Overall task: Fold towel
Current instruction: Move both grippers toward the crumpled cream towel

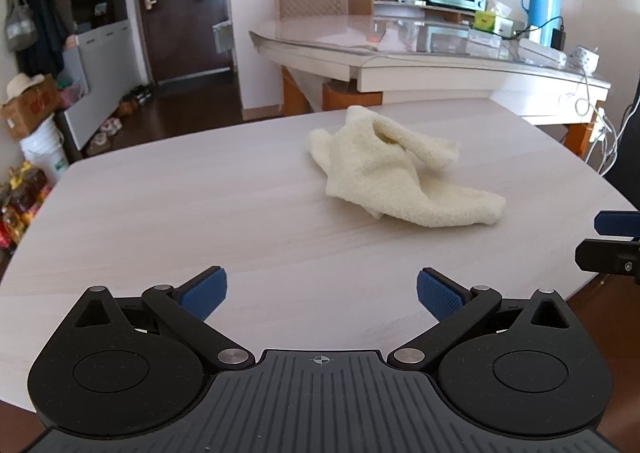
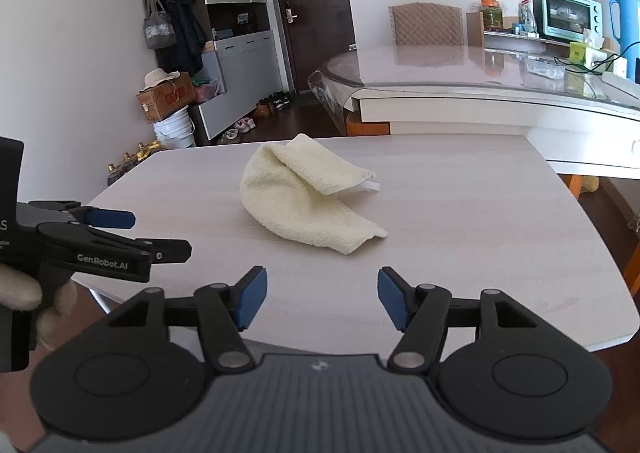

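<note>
Table (image 1: 160,213): pale wood-grain top, bearing only the towel. Towel (image 1: 396,177): cream terry, crumpled in a loose heap toward the far middle of the table, one flap doubled over itself; no edge lies flat. Left gripper (image 1: 322,293): jaws spread wide, holding nothing, at the near edge, well apart from the towel. Right gripper (image 2: 322,299): jaws likewise wide and empty, near edge, just right of the left one. Likely risk: a pinch on the overlapped flap would catch two layers, so the cloth lifts bunched rather than spreading.
</note>
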A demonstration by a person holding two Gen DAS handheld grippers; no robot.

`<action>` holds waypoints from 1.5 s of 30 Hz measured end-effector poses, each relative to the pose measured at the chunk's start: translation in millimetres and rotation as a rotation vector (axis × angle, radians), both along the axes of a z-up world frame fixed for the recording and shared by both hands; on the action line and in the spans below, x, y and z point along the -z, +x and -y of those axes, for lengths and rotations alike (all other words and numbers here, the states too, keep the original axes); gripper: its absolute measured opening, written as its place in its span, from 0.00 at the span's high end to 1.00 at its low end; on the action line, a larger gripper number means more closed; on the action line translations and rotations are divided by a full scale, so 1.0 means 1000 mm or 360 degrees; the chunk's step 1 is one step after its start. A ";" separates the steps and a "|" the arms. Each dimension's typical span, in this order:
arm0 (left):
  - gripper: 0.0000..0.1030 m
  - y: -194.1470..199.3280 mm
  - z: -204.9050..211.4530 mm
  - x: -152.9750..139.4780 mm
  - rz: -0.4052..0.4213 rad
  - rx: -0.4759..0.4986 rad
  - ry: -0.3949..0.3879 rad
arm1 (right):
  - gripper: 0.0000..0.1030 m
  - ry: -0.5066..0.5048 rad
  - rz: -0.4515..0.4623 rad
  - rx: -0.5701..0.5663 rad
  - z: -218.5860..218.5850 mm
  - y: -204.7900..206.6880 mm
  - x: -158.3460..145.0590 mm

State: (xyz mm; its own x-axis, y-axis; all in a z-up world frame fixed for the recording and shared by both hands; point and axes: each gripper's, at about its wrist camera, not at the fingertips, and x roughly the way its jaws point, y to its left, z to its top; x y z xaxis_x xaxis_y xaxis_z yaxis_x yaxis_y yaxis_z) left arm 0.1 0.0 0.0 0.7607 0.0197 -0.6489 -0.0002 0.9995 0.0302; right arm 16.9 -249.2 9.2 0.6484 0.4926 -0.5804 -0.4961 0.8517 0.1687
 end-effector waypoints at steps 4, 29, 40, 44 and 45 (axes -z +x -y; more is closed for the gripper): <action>0.00 0.005 -0.005 0.003 -0.0023 -0.0005 -0.0022 | 0.35 0.0011 -0.0048 0.0024 -0.006 0.006 0.001; 0.00 0.001 -0.017 0.008 -0.0012 -0.0035 -0.0024 | 0.07 0.0018 -0.0073 0.0111 -0.012 0.009 0.009; 0.00 0.015 -0.026 0.005 -0.0013 -0.0045 -0.0025 | 0.07 0.0012 -0.0073 0.0092 -0.023 0.027 0.010; 0.00 0.019 -0.028 0.006 -0.0017 -0.0045 -0.0029 | 0.07 0.0008 -0.0077 0.0092 -0.024 0.032 0.010; 0.00 0.020 -0.028 0.007 -0.0019 -0.0046 -0.0029 | 0.07 0.0006 -0.0078 0.0094 -0.024 0.033 0.011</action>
